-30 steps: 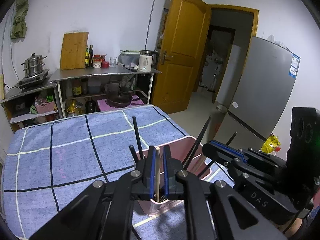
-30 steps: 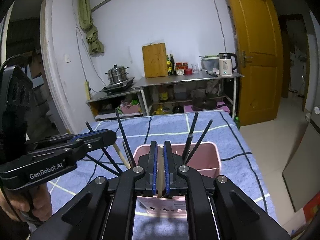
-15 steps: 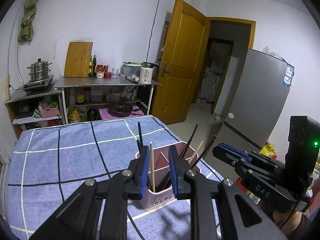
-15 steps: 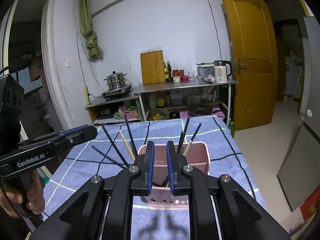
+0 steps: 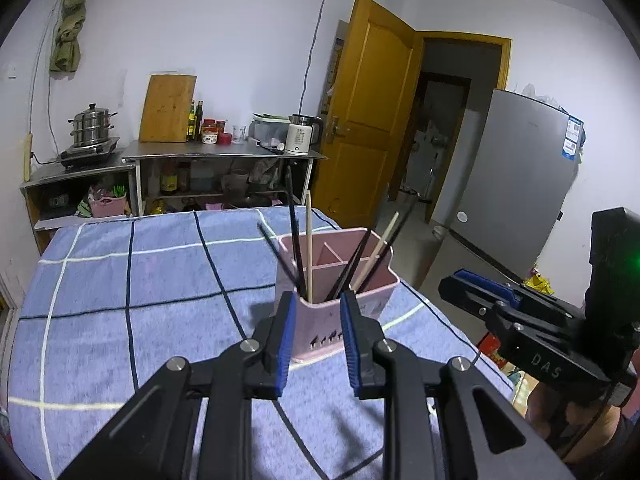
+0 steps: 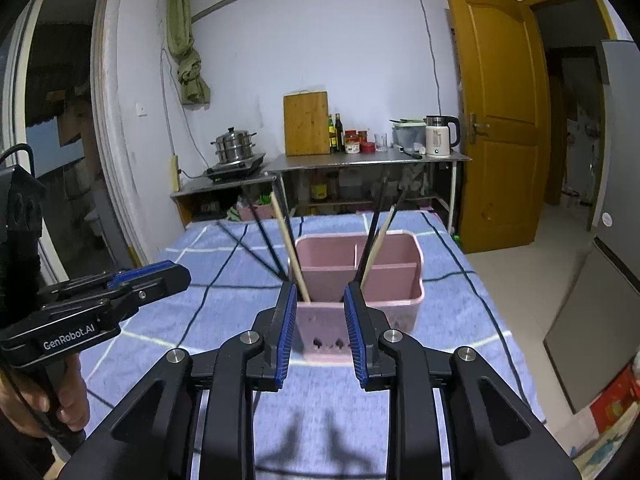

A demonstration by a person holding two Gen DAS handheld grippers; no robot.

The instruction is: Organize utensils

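From the left wrist, your left gripper (image 5: 318,334) is spreading, its jaws having just been opening with nothing between them; the pink holder (image 5: 340,316) of chopsticks (image 5: 309,246) is standing on the blue cloth (image 5: 140,300). From the right wrist, your right gripper (image 6: 322,330) is likewise parting empty, the holder just ahead.

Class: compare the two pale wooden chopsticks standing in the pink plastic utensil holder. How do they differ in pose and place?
In the right wrist view, the left pale wooden chopstick leans left, the right pale wooden chopstick leans right. The left one stands in the pink plastic utensil holder's left end, the right one nearer its middle. Both are upright among black chopsticks.
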